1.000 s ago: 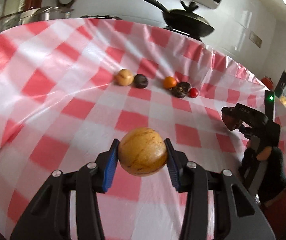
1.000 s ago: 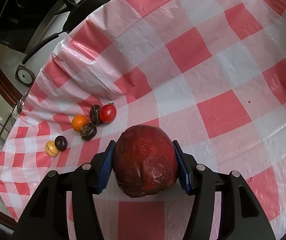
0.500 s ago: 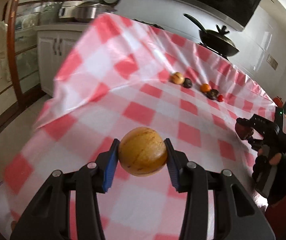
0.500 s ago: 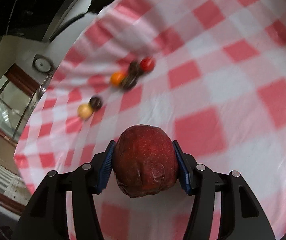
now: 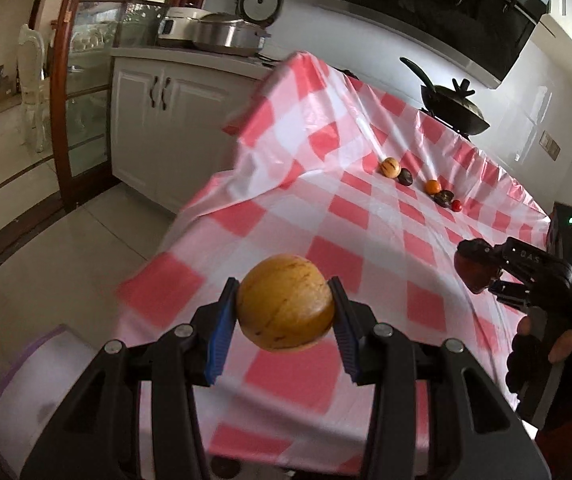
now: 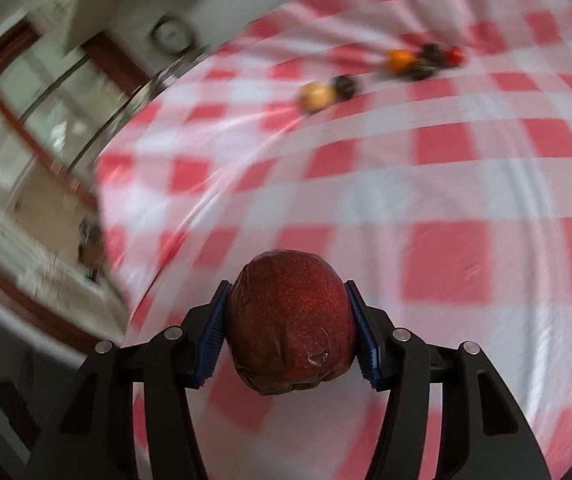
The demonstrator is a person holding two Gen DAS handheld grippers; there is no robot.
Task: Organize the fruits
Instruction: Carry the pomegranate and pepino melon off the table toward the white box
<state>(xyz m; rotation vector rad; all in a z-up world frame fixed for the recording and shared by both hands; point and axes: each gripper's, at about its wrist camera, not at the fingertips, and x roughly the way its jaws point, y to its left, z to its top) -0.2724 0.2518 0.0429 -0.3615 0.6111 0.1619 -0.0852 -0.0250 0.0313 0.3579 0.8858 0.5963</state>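
Above the checked tablecloth (image 5: 366, 248): left gripper (image 5: 286, 312) clamps our yellow round fruit (image 5: 286, 302); right gripper (image 6: 290, 328) clamps our red apple (image 6: 290, 326). We judge both should travel level, unsqueezed, toward the far fruit row (image 5: 422, 184).

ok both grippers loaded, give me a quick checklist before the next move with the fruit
1. Left gripper shut on the yellow striped fruit, pads on both sides: ok.
2. Right gripper shut on the dark red fruit: ok.
3. Both fruits carried clear of the checked tablecloth: ok.
4. Grippers apart from each other, seen from the left wrist: ok.
5. Row of small fruits at the far side undisturbed: ok.
6. Drop-off container: a white bin shows at the lower left, contents and purpose: cannot tell.
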